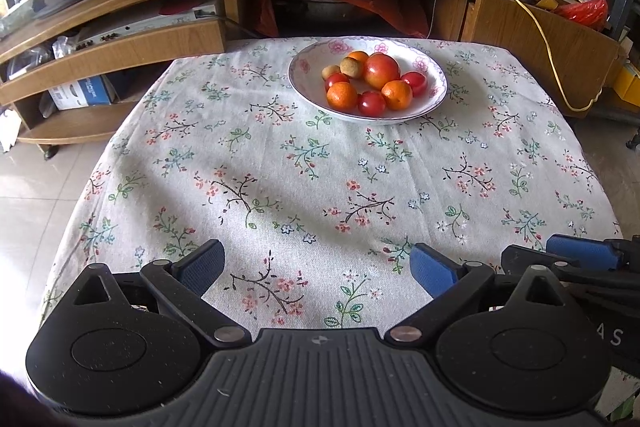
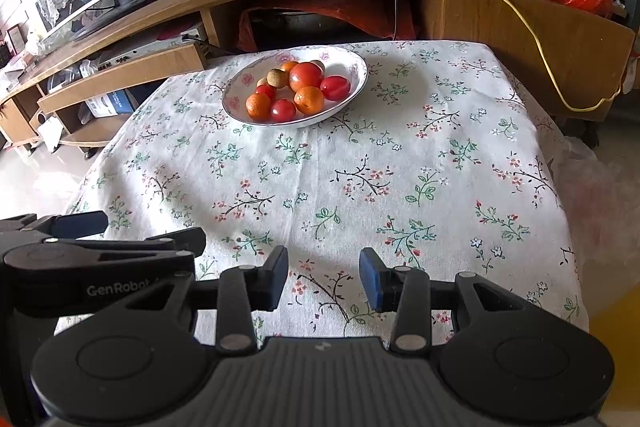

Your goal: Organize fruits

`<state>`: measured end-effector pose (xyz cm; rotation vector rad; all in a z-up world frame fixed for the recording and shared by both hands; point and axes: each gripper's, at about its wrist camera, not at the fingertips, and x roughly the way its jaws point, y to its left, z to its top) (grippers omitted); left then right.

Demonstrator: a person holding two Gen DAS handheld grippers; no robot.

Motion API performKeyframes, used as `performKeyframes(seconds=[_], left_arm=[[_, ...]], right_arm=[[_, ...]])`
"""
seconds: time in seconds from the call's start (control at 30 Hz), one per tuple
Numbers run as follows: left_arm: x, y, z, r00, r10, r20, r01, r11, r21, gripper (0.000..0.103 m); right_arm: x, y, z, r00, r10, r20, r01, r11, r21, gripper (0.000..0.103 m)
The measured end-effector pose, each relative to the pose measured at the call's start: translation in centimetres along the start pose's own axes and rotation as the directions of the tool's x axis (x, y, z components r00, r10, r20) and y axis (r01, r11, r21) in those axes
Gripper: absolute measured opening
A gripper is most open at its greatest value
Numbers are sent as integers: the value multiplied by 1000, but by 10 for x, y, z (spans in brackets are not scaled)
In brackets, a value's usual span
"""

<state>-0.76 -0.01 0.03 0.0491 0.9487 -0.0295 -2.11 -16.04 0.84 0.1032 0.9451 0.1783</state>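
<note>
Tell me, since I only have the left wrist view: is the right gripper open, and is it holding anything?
Observer: In the right wrist view the right gripper is open. There is nothing between its blue pads, only tablecloth below.
Operator: Is there anything past the table's right edge?
Observer: A translucent plastic bag sits beside that edge.
Operator: Is any fruit hidden behind the big red one?
Observer: It looks that way. A small brown fruit peeks out behind the big red fruit in the bowl.
</note>
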Motion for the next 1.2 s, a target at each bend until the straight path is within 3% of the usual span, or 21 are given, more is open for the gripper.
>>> performKeyframes(seconds=[1.2], left_arm=[[-7,-1,-8,1000,7,-3,-7,1000,13,97]], right_arm=[[-2,5,-7,1000,-2,-13,2,1000,-21,39]])
